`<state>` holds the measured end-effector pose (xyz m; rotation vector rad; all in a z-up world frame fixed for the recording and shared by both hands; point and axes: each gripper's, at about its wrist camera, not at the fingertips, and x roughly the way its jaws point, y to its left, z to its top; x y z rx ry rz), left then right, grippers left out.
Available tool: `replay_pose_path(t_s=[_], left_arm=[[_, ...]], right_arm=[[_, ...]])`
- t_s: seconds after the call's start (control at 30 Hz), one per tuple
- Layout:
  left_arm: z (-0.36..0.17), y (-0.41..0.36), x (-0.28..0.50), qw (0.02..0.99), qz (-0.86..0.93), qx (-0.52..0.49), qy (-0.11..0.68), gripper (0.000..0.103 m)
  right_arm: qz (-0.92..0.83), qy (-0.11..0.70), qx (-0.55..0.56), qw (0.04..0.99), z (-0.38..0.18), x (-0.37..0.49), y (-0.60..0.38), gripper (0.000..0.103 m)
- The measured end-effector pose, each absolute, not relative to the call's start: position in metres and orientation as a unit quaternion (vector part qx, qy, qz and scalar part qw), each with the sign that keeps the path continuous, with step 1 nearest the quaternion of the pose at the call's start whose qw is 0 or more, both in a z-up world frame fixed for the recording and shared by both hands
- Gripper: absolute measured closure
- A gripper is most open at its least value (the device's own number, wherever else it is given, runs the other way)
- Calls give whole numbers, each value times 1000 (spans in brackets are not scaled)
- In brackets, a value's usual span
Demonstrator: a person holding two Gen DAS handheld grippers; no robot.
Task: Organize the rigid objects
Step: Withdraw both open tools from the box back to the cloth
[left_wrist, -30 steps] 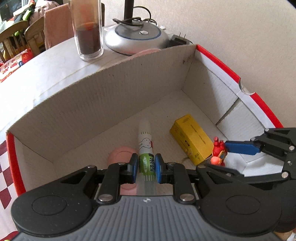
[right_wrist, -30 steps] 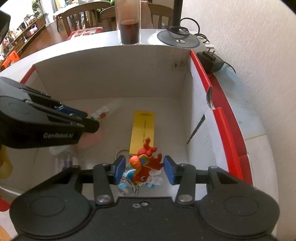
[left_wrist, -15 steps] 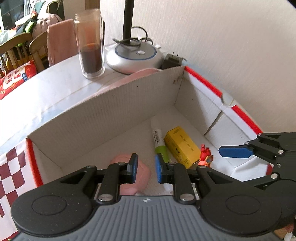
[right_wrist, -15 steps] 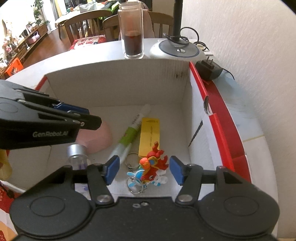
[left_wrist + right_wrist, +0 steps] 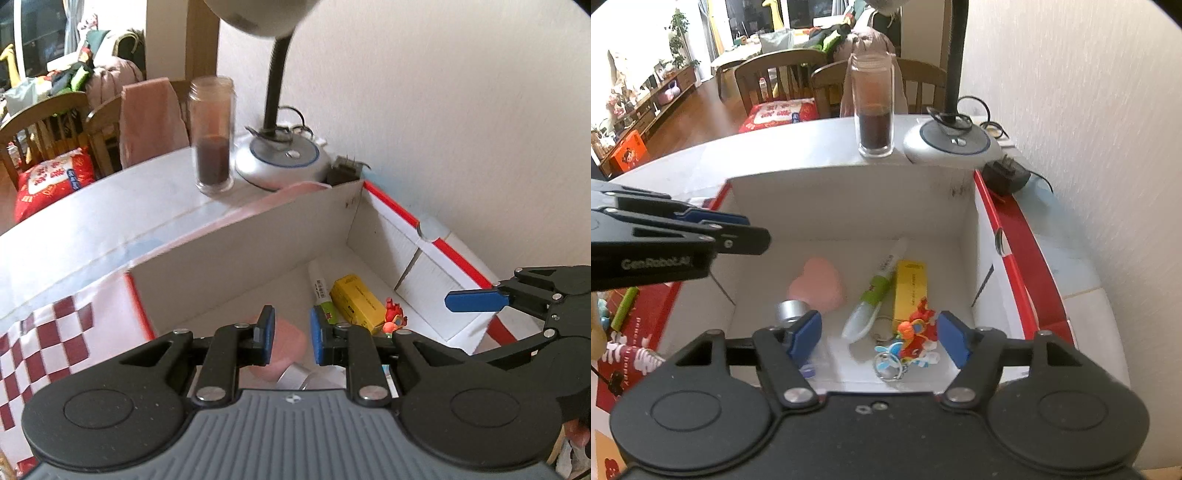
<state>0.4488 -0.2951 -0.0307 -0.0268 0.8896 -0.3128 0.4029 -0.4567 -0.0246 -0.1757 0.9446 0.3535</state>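
A white cardboard box (image 5: 849,203) with red rims holds a pink heart-shaped piece (image 5: 818,284), a white and green tube (image 5: 873,295), a yellow carton (image 5: 910,291), a red figure keychain (image 5: 916,332) and a silver-capped bottle (image 5: 790,312). My left gripper (image 5: 288,332) hovers above the box's left half, jaws narrow and empty. My right gripper (image 5: 879,332) hangs over the keychain, well above it; its jaws are opening and touch nothing. The left wrist view shows the tube (image 5: 319,291), the carton (image 5: 356,301) and the right gripper's blue finger (image 5: 476,301).
Behind the box stand a glass jar of dark liquid (image 5: 874,110), a lamp base (image 5: 951,144) and a black adapter (image 5: 1004,177). A wall runs along the right. A red and white checked cloth (image 5: 55,339) lies left of the box. Wooden chairs stand beyond.
Both grippers have risen above the box. The left one let go of the tube, which now lies beside the yellow carton. The right jaws spread wider, away from the keychain.
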Motion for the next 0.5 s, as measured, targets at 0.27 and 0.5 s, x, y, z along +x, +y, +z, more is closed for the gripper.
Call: replay_pose_path(t_s=[0.27, 0.5], left_arm=[[-5, -262, 406, 911, -143, -20, 386, 83], [9, -226, 367, 923, -132, -29, 359, 83]], right_arm=[[175, 432, -81, 881, -4, 374, -437, 28], [190, 414, -82, 887, 7, 346, -408, 24]])
